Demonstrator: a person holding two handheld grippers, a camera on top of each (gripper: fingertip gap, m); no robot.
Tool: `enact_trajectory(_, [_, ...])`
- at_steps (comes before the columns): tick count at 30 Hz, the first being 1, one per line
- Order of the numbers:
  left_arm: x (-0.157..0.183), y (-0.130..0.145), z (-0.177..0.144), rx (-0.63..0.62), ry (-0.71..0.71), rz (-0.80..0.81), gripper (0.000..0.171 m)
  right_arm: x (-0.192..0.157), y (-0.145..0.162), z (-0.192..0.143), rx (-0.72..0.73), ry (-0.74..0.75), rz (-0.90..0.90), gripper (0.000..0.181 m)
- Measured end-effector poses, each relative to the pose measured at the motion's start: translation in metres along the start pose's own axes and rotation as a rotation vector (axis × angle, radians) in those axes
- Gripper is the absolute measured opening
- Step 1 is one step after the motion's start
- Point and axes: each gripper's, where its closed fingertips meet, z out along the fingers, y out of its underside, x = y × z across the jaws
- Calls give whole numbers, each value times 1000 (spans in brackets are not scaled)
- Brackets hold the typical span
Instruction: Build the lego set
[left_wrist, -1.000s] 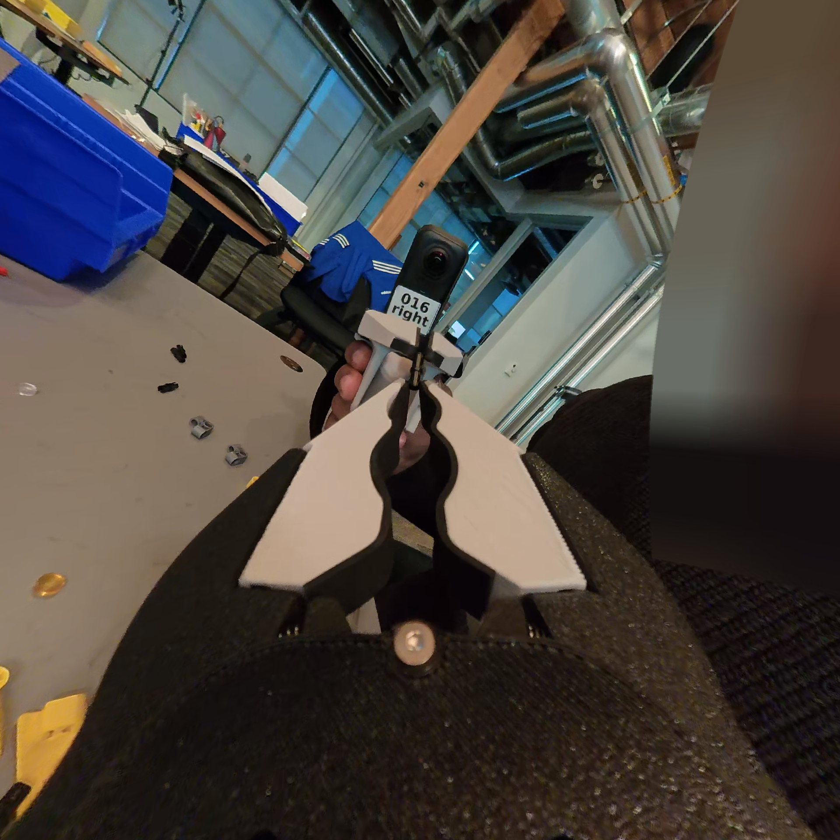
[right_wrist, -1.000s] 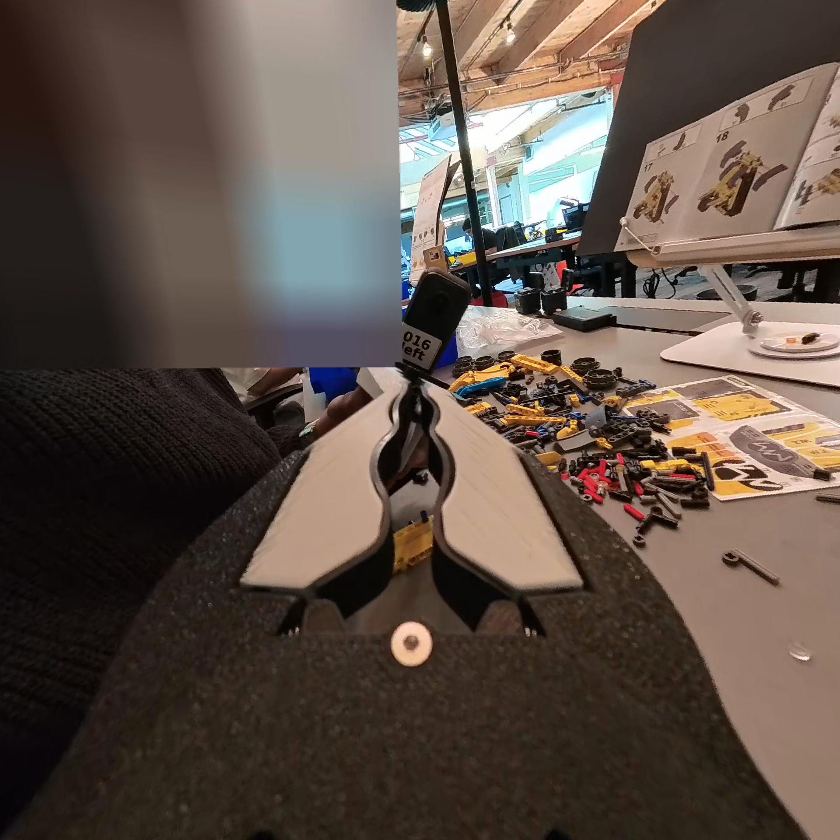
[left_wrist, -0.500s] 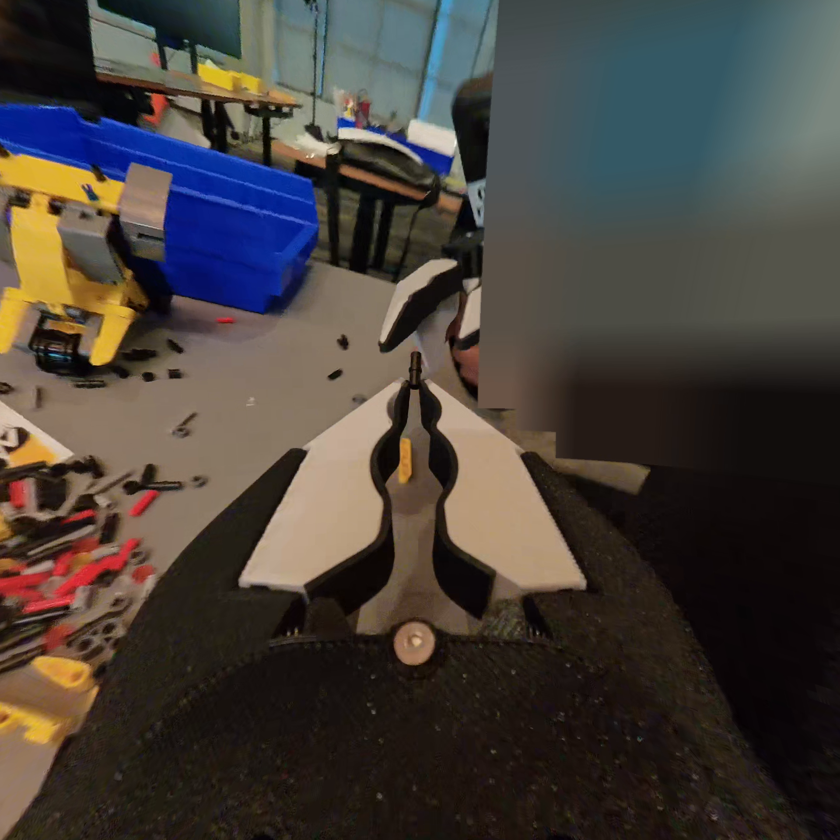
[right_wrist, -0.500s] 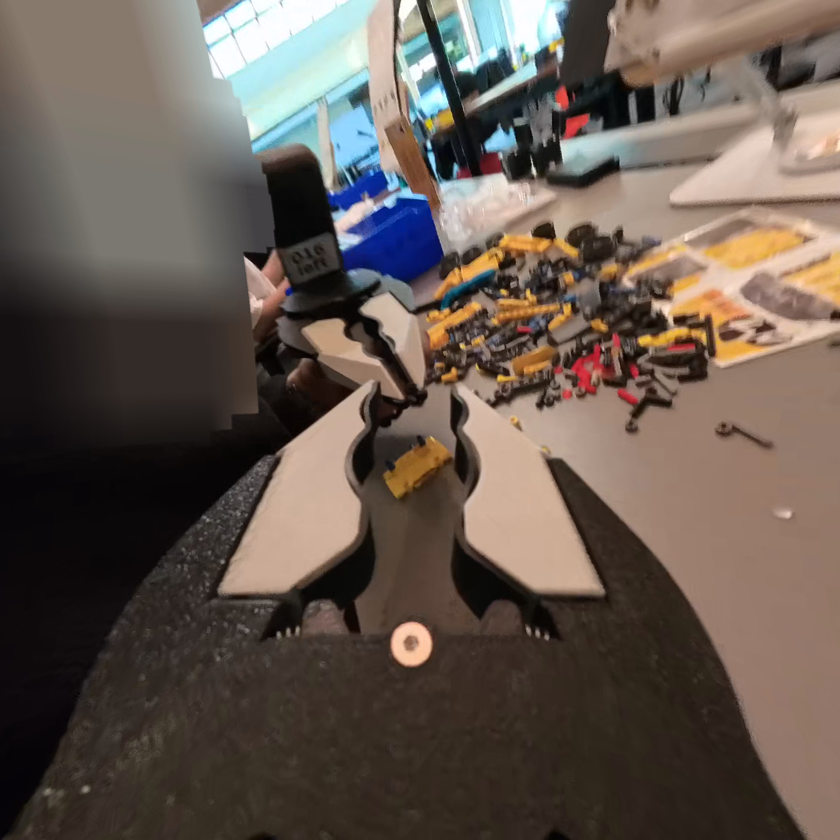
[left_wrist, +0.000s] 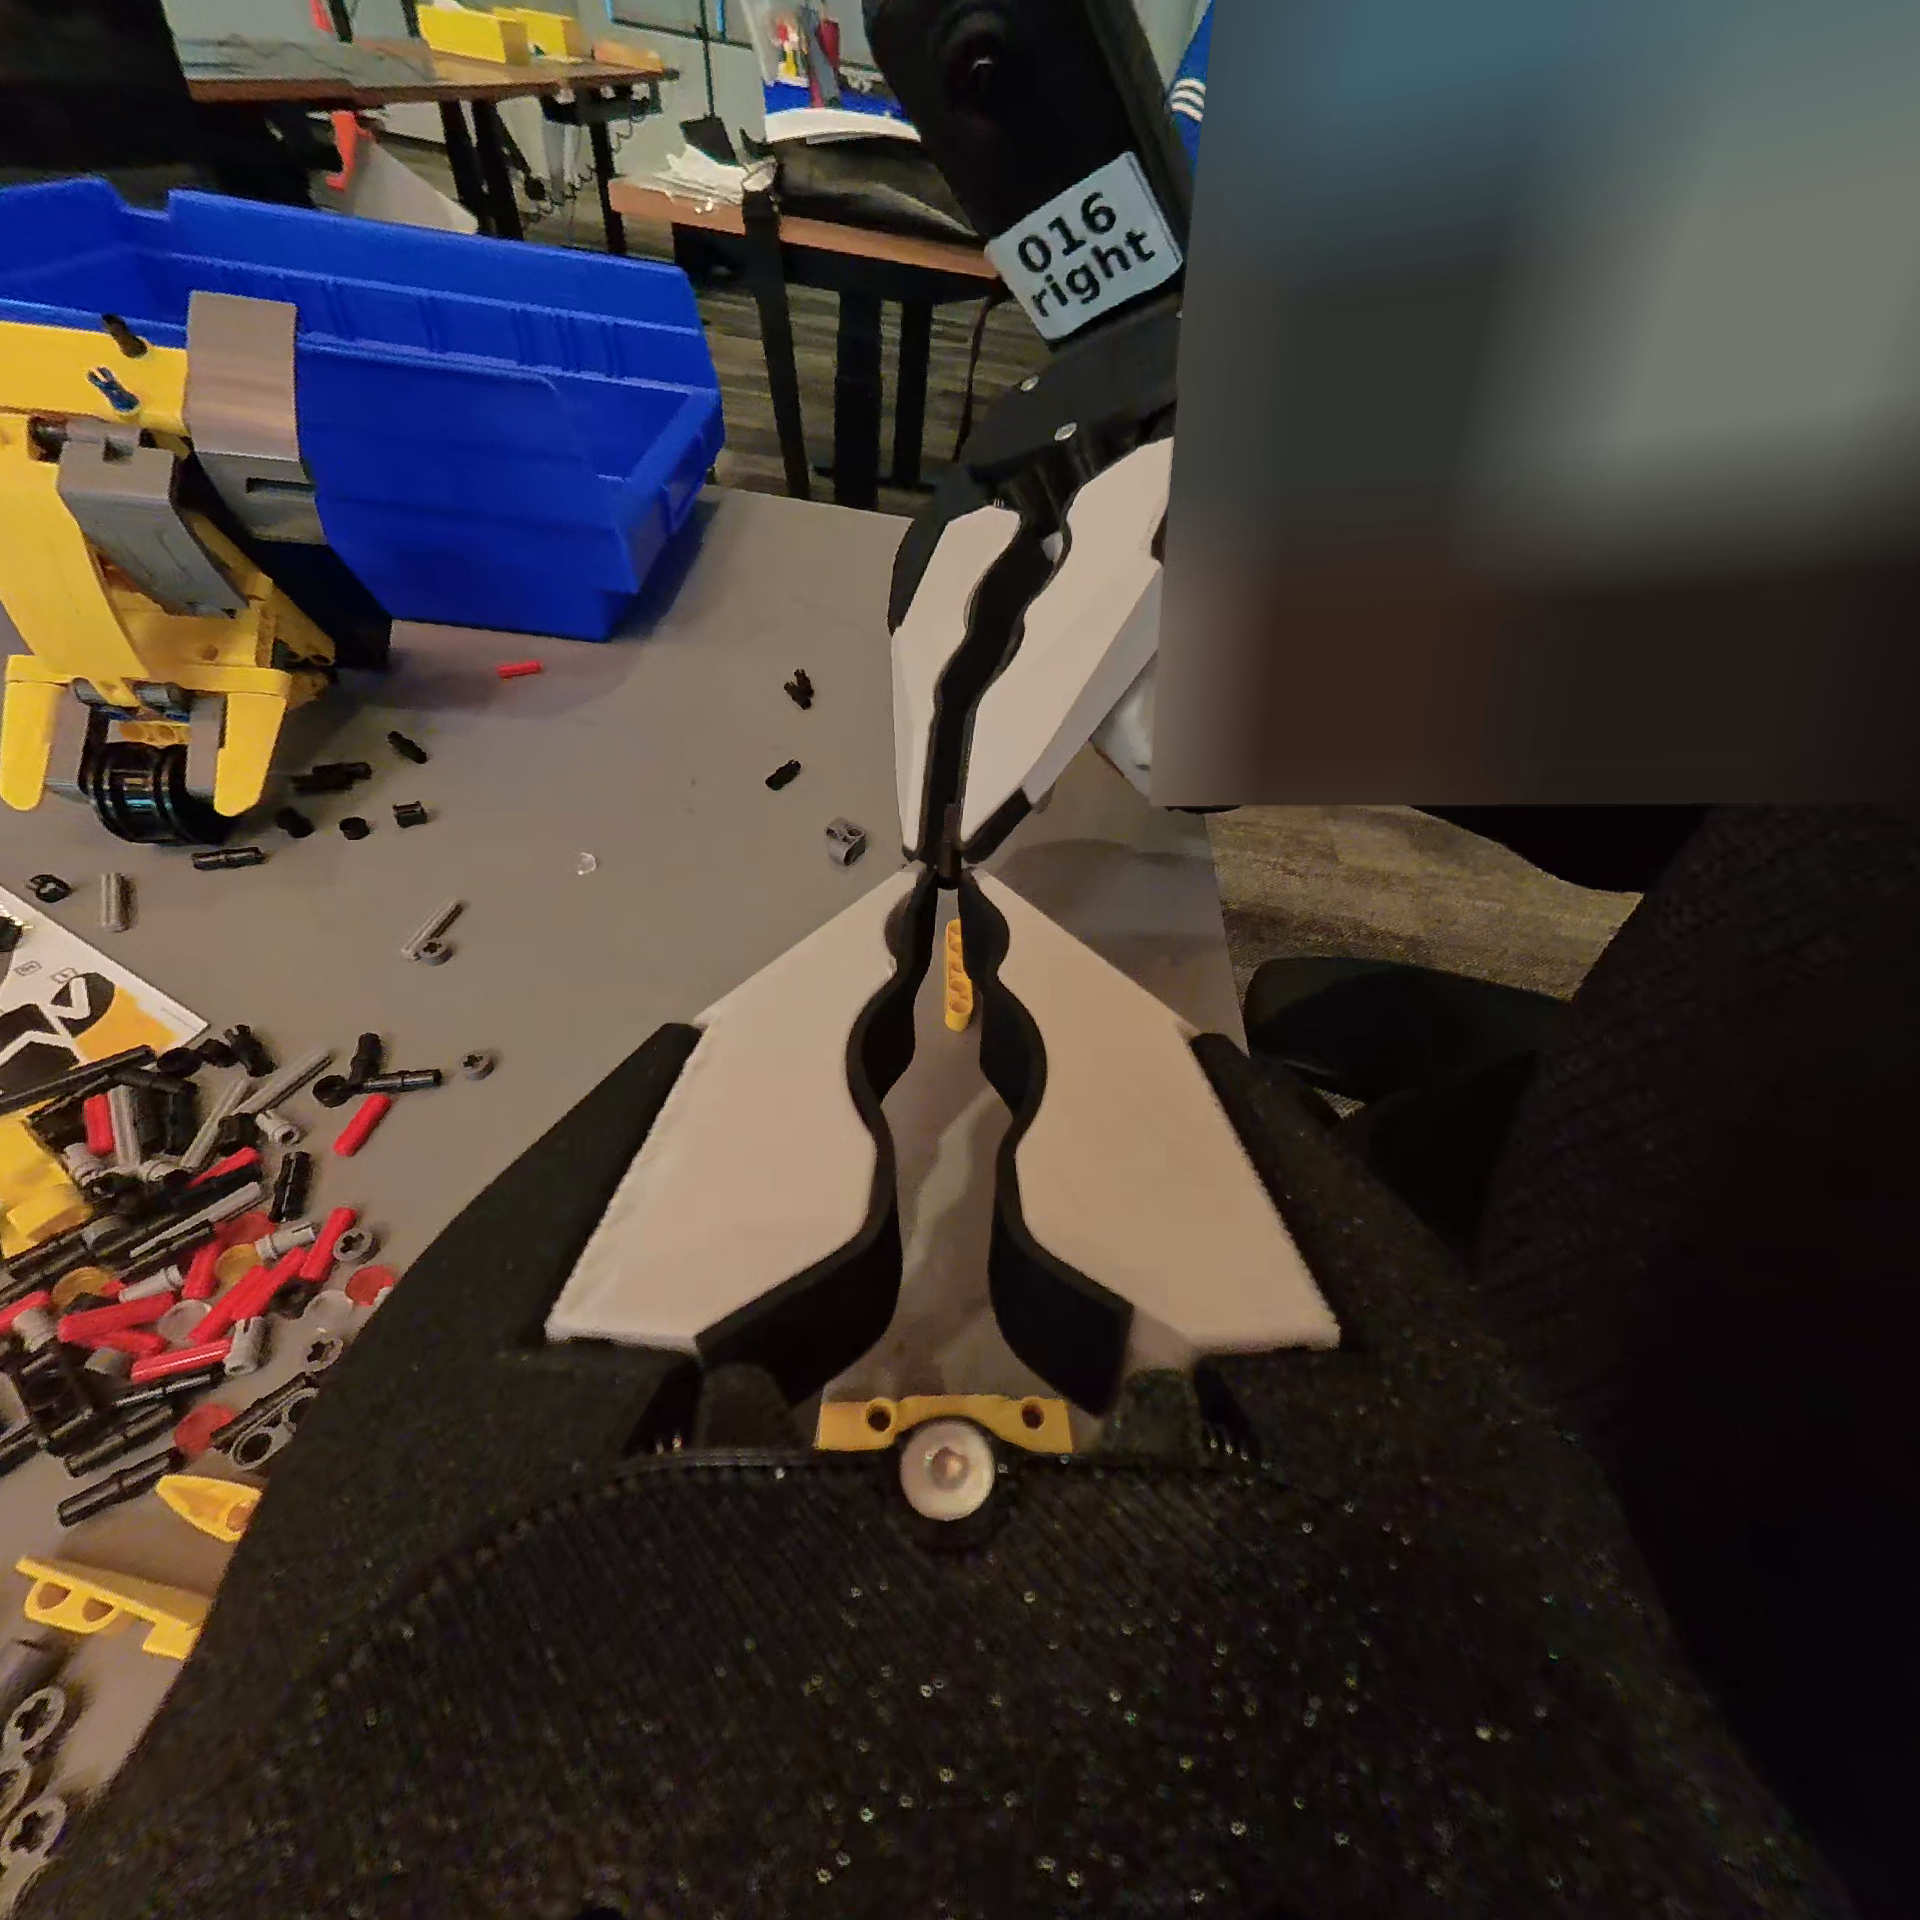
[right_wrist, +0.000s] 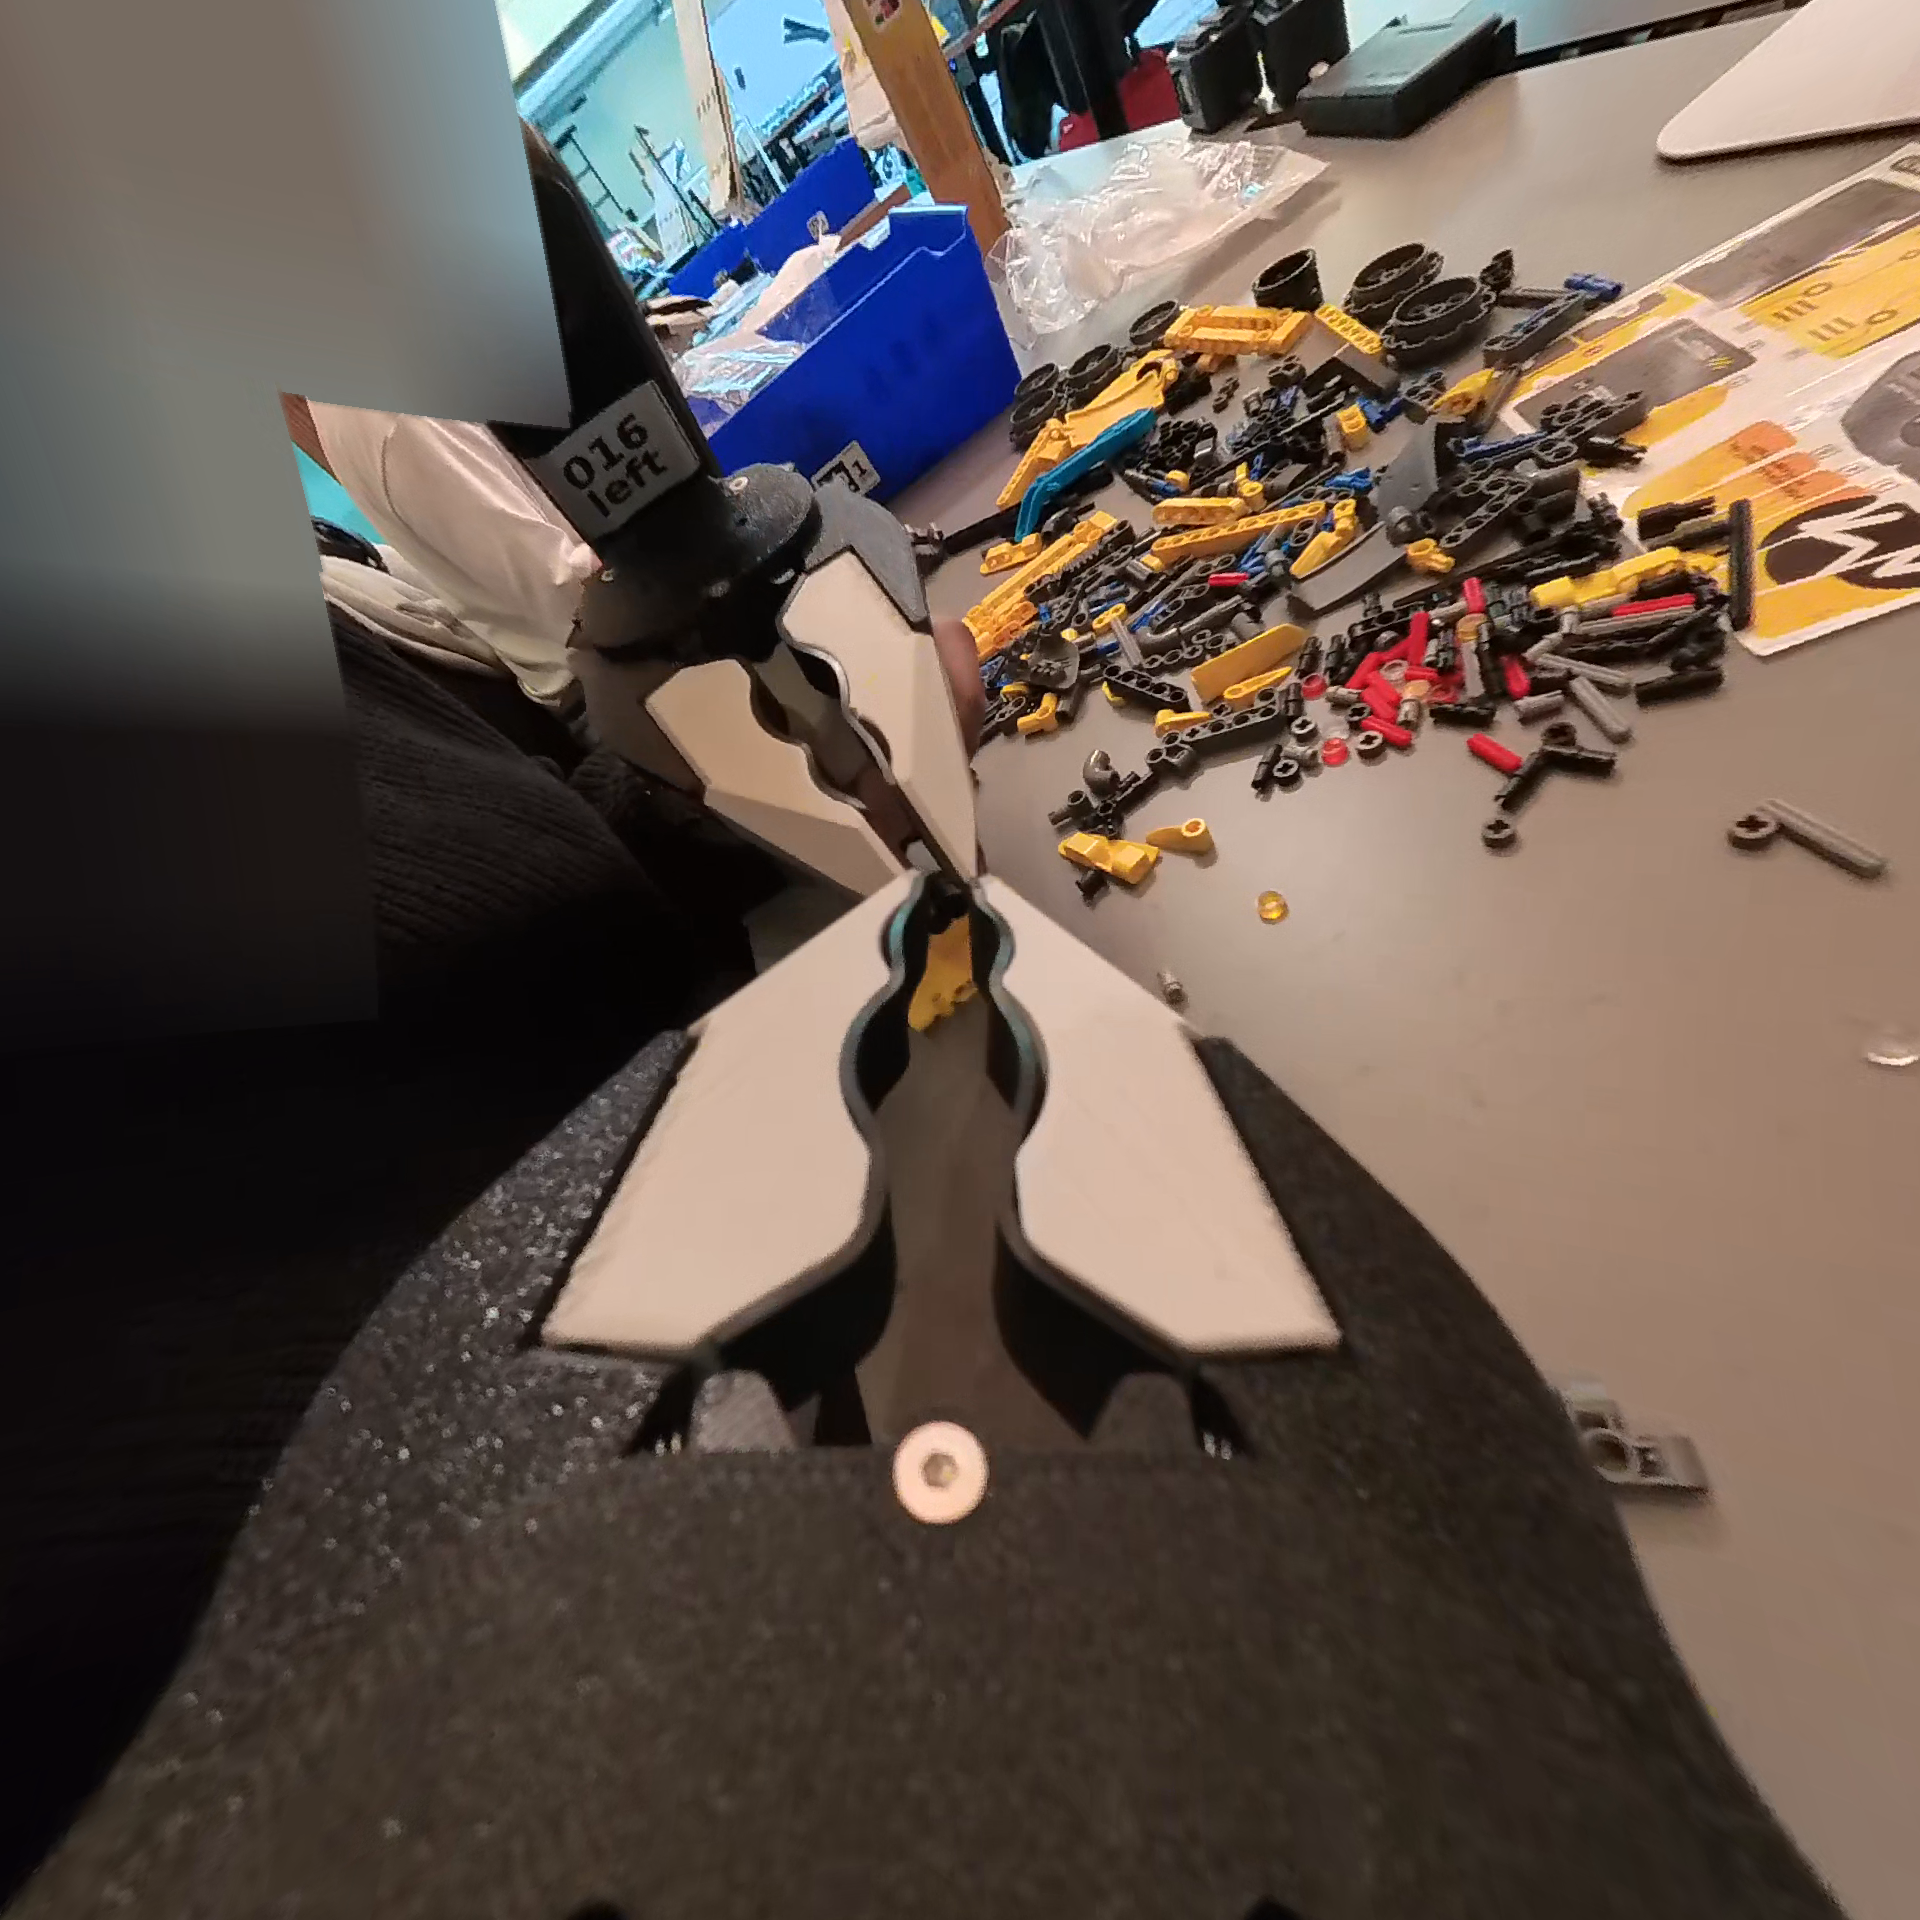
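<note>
My left gripper (left_wrist: 940, 883) is shut on a small black pin (left_wrist: 943, 868) that sticks out past its tips. My right gripper (right_wrist: 945, 894) comes in steeply from above and meets it tip to tip just over the grey table (left_wrist: 644, 852). It also shows in the left wrist view (left_wrist: 940, 847). Its jaws are closed at the top end of a short yellow beam (right_wrist: 940, 982). The beam also shows through the gap under my left fingers (left_wrist: 958, 977). The left gripper also shows in the right wrist view (right_wrist: 935, 857).
A blue bin (left_wrist: 468, 447) and a part-built yellow model (left_wrist: 114, 582) stand at the back left. A heap of loose parts (right_wrist: 1351, 582) lies by printed sheets (right_wrist: 1766, 436). Another yellow beam (left_wrist: 873, 1418) lies under my left gripper. The table edge (left_wrist: 1216, 935) is close by. The grippers are tip to tip, or close to it. The part-built yellow model (left_wrist: 114, 582) is about equally far from each gripper, around 25 centimetres.
Both grippers came down from mid-air to the table. The right gripper opened over the yellow beam, then closed again. The two tips are together once more, and the left still holds the pin.
</note>
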Motion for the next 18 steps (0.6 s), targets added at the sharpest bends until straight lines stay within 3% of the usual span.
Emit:
enact_trajectory(5, [-3,1,-1,-1,-6,-9,4,0,-2,1,-28,48,-62,4])
enact_trajectory(8, [-11,3,-5,4,-36,-45,30,4,-11,-5,-12,92,-79,4])
enact_trajectory(12, [-22,-2,-16,62,-57,-116,35,13,-14,-13,-19,164,-86,4])
enact_trajectory(18, [-28,-13,-28,151,-38,-212,38,13,-10,3,-55,163,-101,4])
